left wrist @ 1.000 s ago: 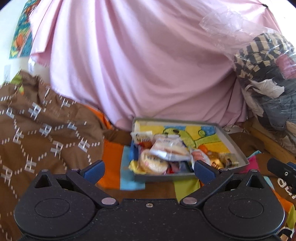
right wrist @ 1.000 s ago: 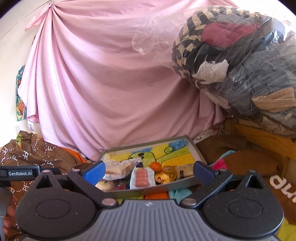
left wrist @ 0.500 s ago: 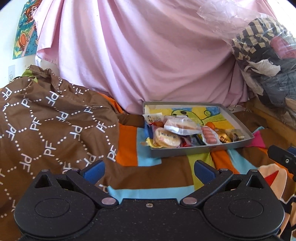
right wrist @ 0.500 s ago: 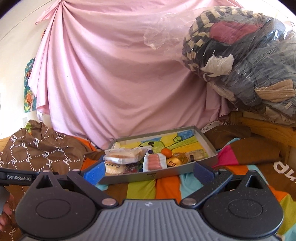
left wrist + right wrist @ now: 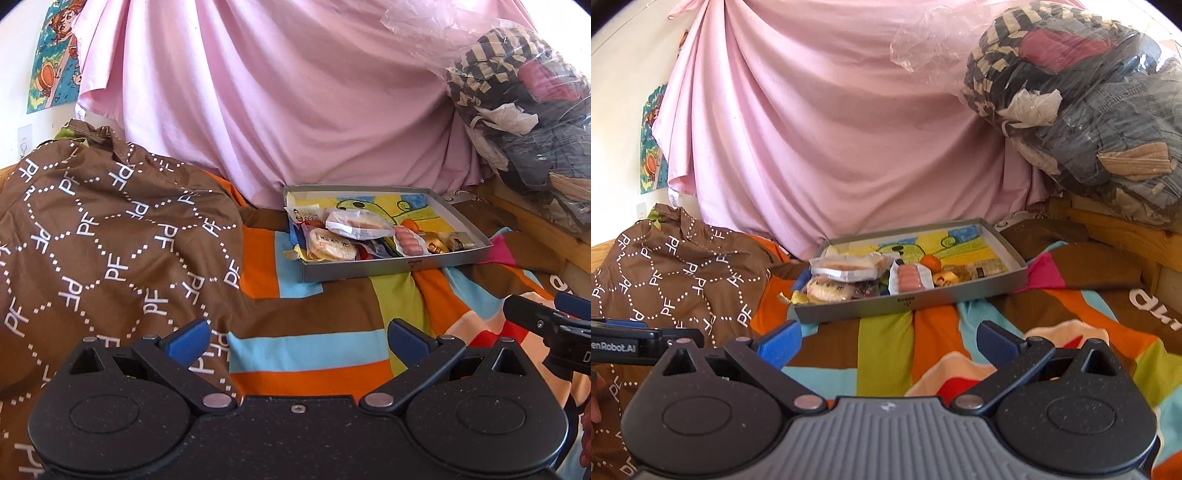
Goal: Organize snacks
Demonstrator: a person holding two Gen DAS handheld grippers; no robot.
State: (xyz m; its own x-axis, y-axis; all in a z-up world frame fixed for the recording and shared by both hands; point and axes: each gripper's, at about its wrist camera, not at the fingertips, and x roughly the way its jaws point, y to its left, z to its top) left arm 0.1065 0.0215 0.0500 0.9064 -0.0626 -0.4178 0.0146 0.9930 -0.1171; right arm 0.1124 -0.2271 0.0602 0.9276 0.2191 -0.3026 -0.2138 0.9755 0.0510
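Observation:
A grey tray (image 5: 362, 267) (image 5: 960, 295) with a bright cartoon lining lies on a striped blanket, well ahead of both grippers. Inside it are wrapped snacks: a clear-wrapped sandwich bun (image 5: 356, 225) (image 5: 846, 268), a round cake pack (image 5: 330, 248) (image 5: 827, 290), a pack of pink sausages (image 5: 409, 242) (image 5: 909, 281), a small orange (image 5: 931, 263) and gold-wrapped sweets (image 5: 434, 243). My left gripper (image 5: 299, 339) stands open and empty over the blanket. My right gripper (image 5: 888, 339) is open and empty too, and its side shows at the left wrist view's right edge.
A brown patterned cloth (image 5: 103, 236) is heaped at the left. A pink sheet (image 5: 277, 92) hangs behind the tray. A plastic-wrapped bundle of clothes (image 5: 1089, 99) sits on a wooden ledge (image 5: 1115, 229) at the right. The striped blanket (image 5: 886, 339) covers the bed.
Both grippers have drawn back from the tray, which now looks smaller and farther off. More striped blanket shows between the fingers and the tray. Both stay open.

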